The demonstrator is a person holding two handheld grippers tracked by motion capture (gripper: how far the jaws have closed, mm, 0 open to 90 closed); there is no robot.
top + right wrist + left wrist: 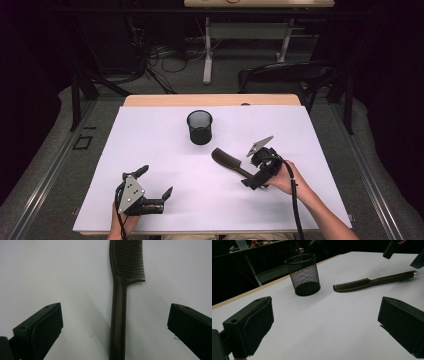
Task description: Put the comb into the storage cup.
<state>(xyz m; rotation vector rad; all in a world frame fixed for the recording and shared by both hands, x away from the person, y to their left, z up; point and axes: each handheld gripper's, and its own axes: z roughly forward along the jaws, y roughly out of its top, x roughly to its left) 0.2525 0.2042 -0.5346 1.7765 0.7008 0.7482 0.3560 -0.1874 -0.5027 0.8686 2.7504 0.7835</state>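
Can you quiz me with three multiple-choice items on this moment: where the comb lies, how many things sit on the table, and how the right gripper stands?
1. Where does the comb lie?
A. inside the mesh cup
B. flat on the table, nearer the person than the mesh cup
C. in the left gripper

2. How many loose things sit on the table?
A. two
B. four
C. six

3. How does the right gripper stand?
A. shut on the comb
B. open, jaws either side of the comb's handle
C. open inside the cup

Answers: 1 B, it lies flat beside the mesh cup; 2 A, comb and cup; 3 B, jaws spread wide with gaps to the handle.
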